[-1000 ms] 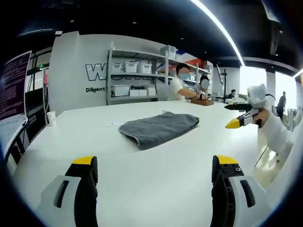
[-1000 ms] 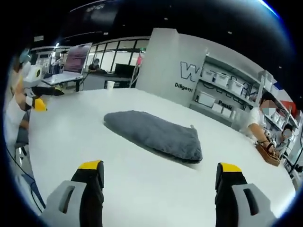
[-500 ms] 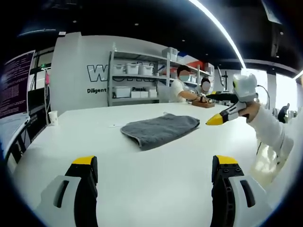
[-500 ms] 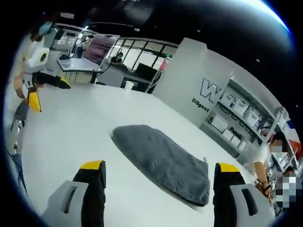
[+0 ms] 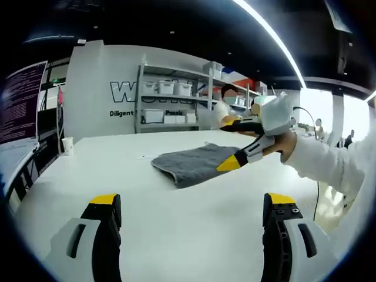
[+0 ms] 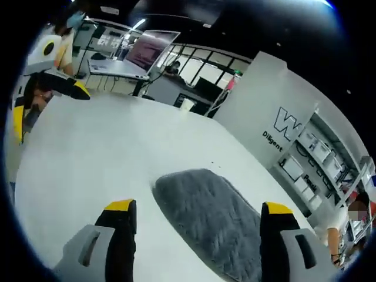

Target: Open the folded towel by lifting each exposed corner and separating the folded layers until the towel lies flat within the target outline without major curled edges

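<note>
Jaws spread on both: left gripper (image 5: 187, 235) hanging back over bare desk (image 5: 176, 217), right gripper (image 6: 197, 238) hovering just over near end of towel (image 6: 214, 226), nothing pinched. Towel folded, grey, mid-desk. I judge it soft, light, floppy, layers likely to cling. I'd pinch top layer only at exposed corner, lift slowly.

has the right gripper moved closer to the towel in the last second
Yes. In the left gripper view the right gripper has swung in from beside the table edge and now hangs over the grey towel.
</note>
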Demonstrator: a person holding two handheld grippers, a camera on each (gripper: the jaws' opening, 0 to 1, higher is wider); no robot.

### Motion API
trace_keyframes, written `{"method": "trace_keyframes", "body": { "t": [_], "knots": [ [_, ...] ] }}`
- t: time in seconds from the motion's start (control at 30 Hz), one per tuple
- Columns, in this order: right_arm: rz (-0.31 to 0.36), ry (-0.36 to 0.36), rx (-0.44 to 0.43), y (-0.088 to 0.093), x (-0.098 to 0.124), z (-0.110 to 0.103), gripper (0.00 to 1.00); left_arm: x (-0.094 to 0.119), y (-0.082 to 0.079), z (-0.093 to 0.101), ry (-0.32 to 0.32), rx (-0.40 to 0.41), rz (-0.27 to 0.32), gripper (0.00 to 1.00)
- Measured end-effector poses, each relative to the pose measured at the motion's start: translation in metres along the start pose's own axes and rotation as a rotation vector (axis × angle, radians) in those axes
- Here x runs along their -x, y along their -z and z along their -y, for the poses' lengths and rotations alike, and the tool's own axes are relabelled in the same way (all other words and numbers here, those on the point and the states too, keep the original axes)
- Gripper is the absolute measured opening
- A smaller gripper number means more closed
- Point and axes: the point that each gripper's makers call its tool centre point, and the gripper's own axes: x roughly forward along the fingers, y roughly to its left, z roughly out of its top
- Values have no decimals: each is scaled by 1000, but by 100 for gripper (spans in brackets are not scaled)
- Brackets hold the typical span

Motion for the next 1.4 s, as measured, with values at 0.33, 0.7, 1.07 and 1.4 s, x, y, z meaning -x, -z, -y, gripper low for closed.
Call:
{"method": "trace_keyframes", "body": {
  "t": [0.33, 0.7, 1.07, 1.4],
  "knots": [
    [2, -13, 16, -2, -52, -21, 74, 1, 2, 0, 1, 13, 4, 100],
    [-22, -69, -34, 12, -84, -53, 56, 8, 1, -7, -14, 21, 15, 100],
    [-53, -129, 16, 22, -91, -74, 25, 15, 1, -15, -32, 31, 29, 100],
    [-58, -156, 29, 25, -92, -72, 1, 18, 3, -17, -37, 36, 24, 100]
  ]
}}
